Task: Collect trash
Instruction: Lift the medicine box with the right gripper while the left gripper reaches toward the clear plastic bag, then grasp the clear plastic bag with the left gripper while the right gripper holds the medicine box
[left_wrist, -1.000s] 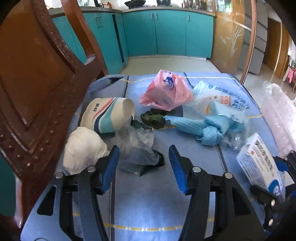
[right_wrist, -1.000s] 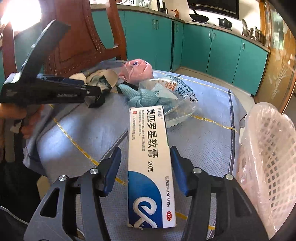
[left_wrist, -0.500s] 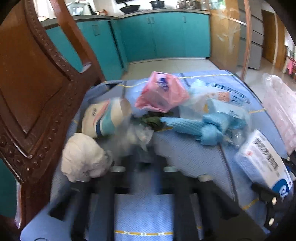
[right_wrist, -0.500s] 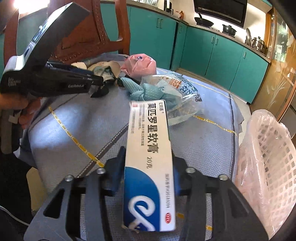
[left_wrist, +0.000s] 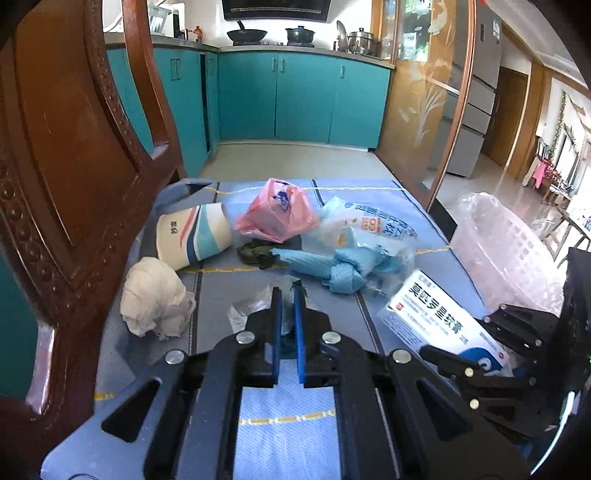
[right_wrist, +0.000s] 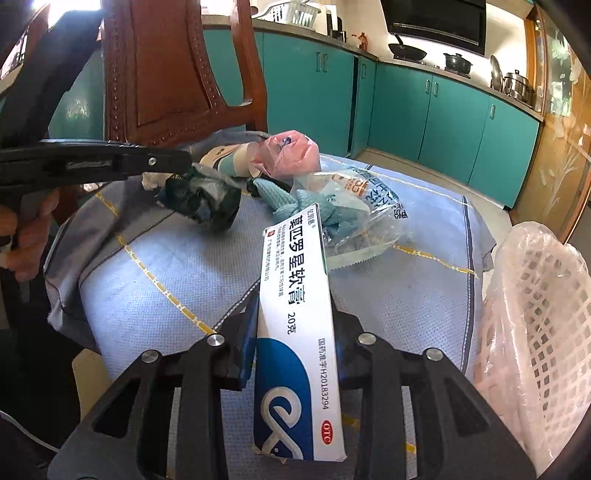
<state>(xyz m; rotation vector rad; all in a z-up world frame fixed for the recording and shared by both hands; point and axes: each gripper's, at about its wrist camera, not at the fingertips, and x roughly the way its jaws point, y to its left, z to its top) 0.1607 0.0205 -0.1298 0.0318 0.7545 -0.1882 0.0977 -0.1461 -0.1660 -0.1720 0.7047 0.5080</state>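
A kitchen with teal cabinets (left_wrist: 303, 99) lies behind a table under a pale blue woven cloth (right_wrist: 177, 266). The right gripper (right_wrist: 293, 317) has just closed on a white-and-blue cardboard medicine box (right_wrist: 295, 332), pads against its sides. The left gripper (left_wrist: 288, 295) is nearly closed, pinching a crumpled clear-and-dark plastic wrapper (right_wrist: 201, 197) off the cloth.

Pink bag (left_wrist: 275, 212), blue cloth (left_wrist: 343, 267) w/ yellow lines, white-blue box (right_wrist: 297, 332), teal cabinets (left_wrist: 303, 99)
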